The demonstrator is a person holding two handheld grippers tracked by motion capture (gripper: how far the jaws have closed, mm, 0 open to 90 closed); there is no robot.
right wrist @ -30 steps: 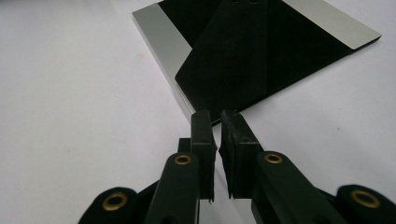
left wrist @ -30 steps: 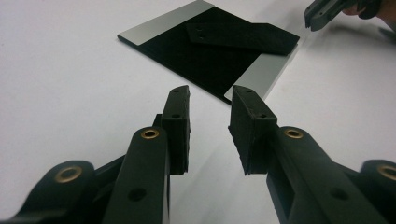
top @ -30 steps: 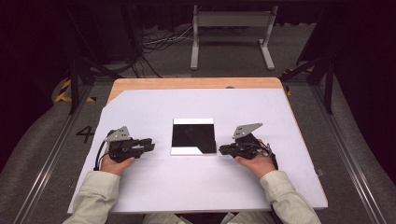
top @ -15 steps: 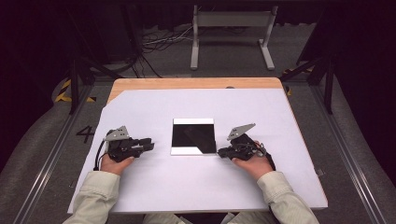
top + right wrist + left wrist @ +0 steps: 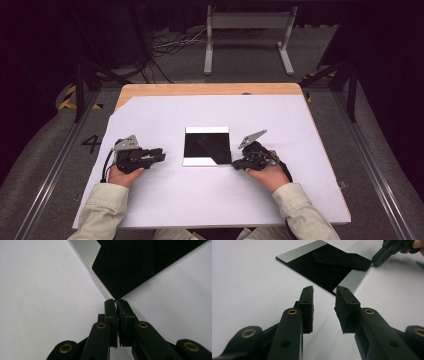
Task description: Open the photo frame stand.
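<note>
A square black plate (image 5: 200,147) with silver edges lies in the middle of the white sheet (image 5: 150,200). A thin black sheet (image 5: 216,146) rests askew on it, one corner overhanging the plate's near right corner. My right gripper (image 5: 235,164) lies low at that corner. Its jaws have just been closing, and in the right gripper view (image 5: 115,302) they stand together with the black sheet's (image 5: 140,265) corner running into their seam. My left gripper (image 5: 161,154) rests left of the plate. Its jaws (image 5: 324,293) stand apart with nothing between them, pointing at the plate (image 5: 319,272).
The white sheet covers most of a wooden table (image 5: 200,89). Metal frame legs (image 5: 247,40) and cables stand on the floor beyond the far edge. Floor rails (image 5: 380,165) run along both sides.
My right gripper has shifted slightly toward the near edge and settled at the plate's near right corner. The left hand and the plate have not moved.
</note>
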